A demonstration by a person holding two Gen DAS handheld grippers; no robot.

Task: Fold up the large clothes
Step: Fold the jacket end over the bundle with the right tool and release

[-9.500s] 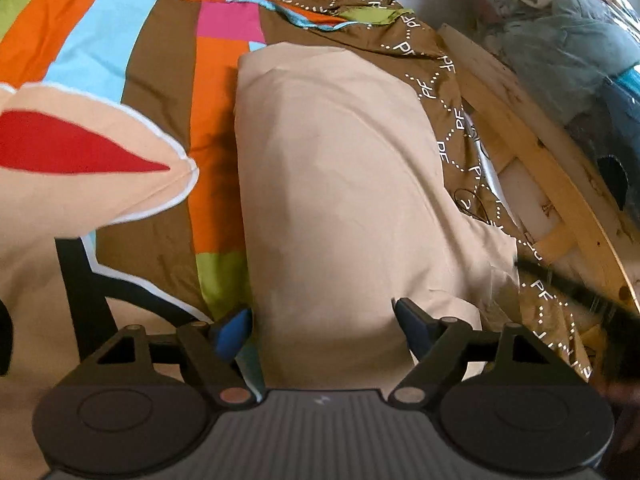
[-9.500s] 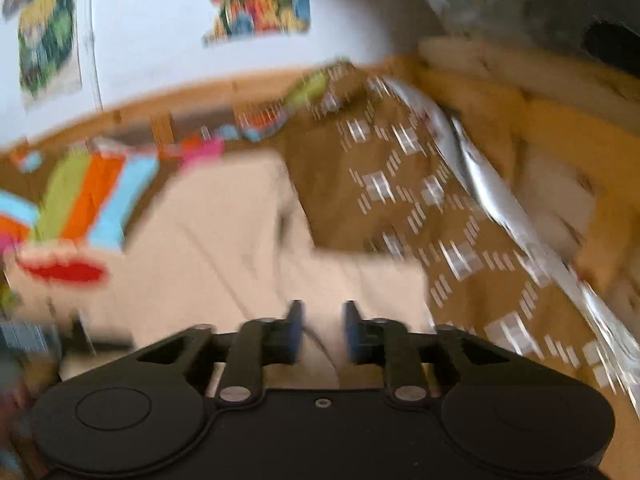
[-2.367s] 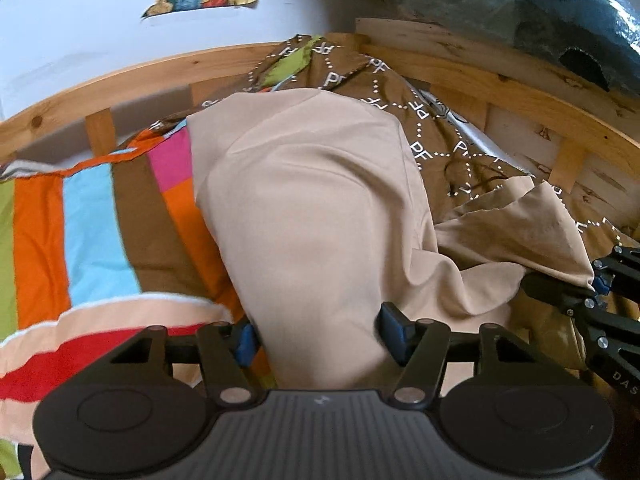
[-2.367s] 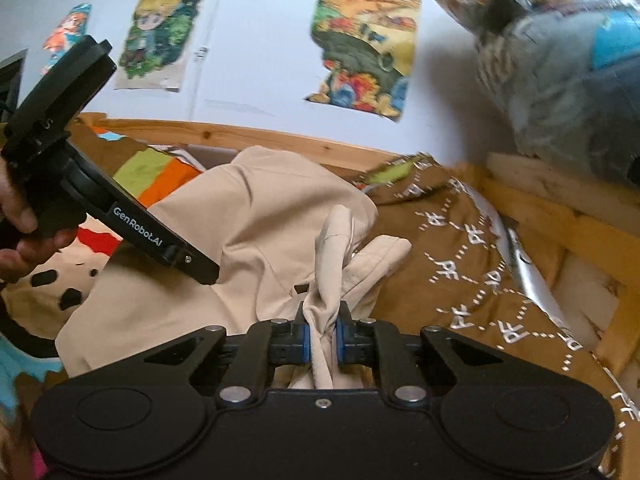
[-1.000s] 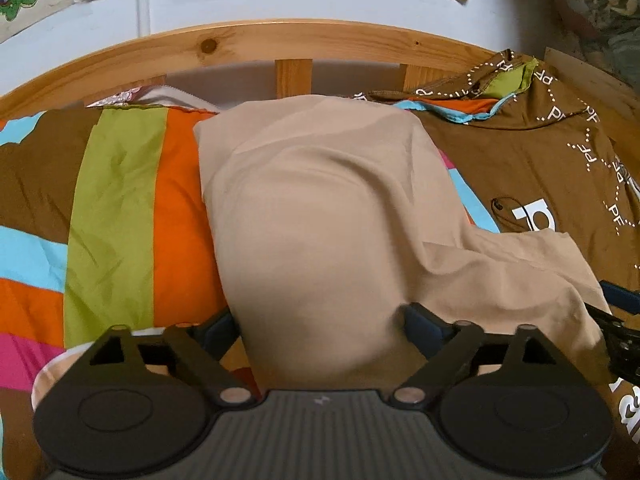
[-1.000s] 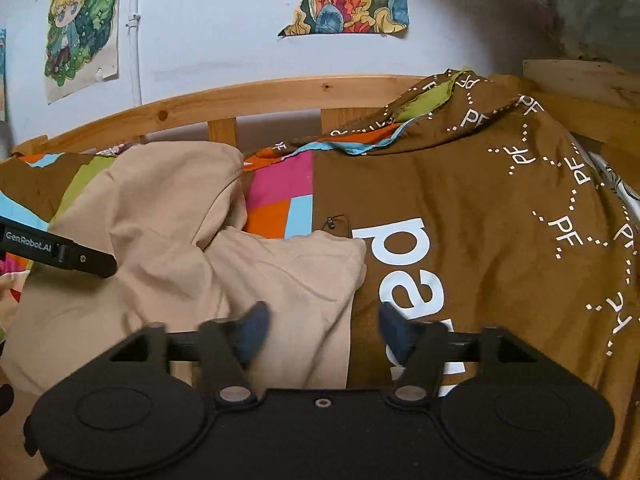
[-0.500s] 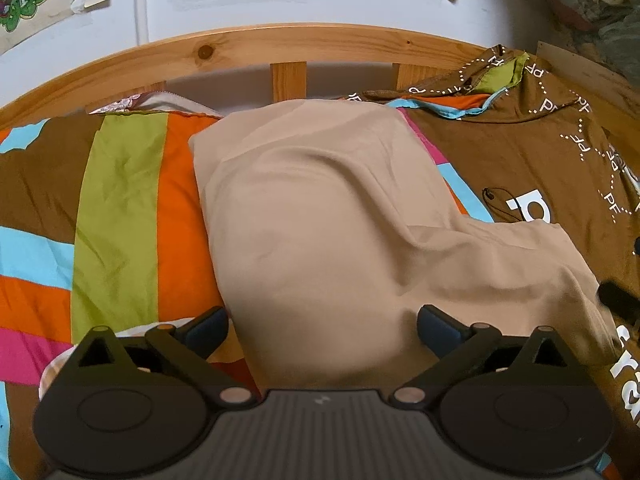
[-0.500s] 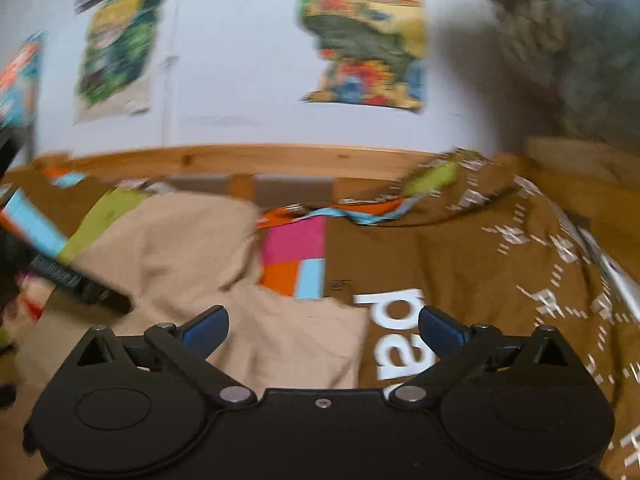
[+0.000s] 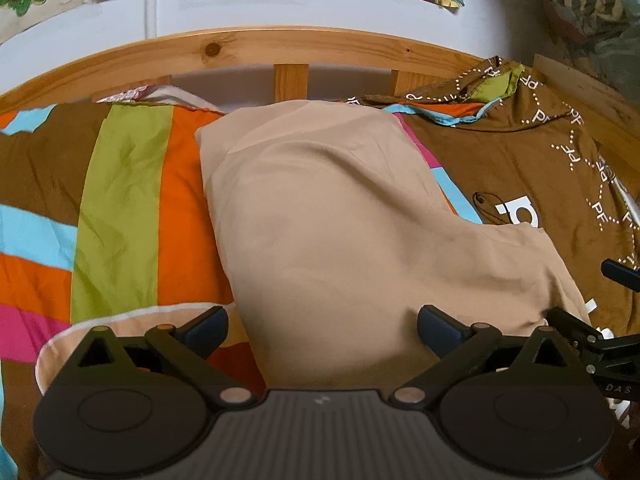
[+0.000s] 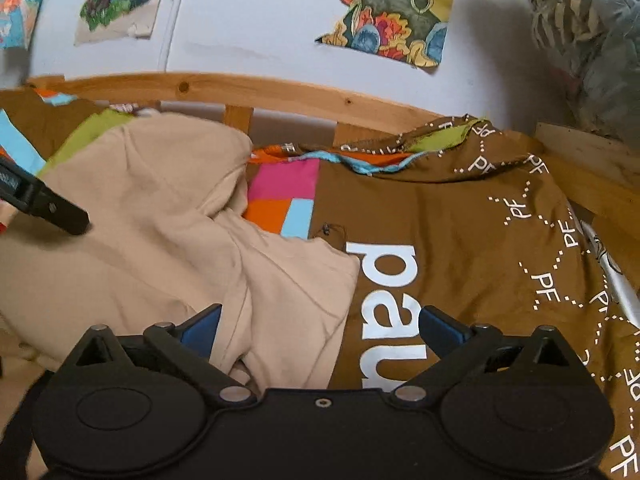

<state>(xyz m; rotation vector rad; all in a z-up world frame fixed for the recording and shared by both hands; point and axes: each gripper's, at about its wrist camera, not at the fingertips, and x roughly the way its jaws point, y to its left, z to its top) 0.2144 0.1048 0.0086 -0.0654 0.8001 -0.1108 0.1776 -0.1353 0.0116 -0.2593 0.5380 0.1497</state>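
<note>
1. I'm hovering both tongs over the bed, and the beige garment (image 9: 332, 232) lies spread on the striped bedspread (image 9: 120, 200), running from the wooden headboard rail (image 9: 240, 48) at the far side down toward me.

2. My left gripper (image 9: 322, 322) has its jaws wide apart with nothing between them. The beige cloth passes under the gap, but the blue pads (image 9: 436, 324) are not pinching it.

3. My right gripper (image 10: 320, 322) is just as wide open and empty. Beneath it sits the garment's near right flap (image 10: 296, 292), lying on the brown printed part of the cover (image 10: 460, 220).

4. From the right wrist view I see the left tool's finger (image 10: 60, 212) over the left part of the garment; whether it touches the cloth I cannot tell.

5. My read: I'm between folds. The body looks narrowed into a long panel, with that right flap sticking out sideways and a bunched ridge where it meets the body.

6. Next move, as I judge it: bring each tool down onto an edge. Likely choices are the near hem corners or that loose right flap. Close on a single layer and carry it over the body.

7. The cloth is soft and will sag, so I want both grips level to keep the fold from skewing.
</note>
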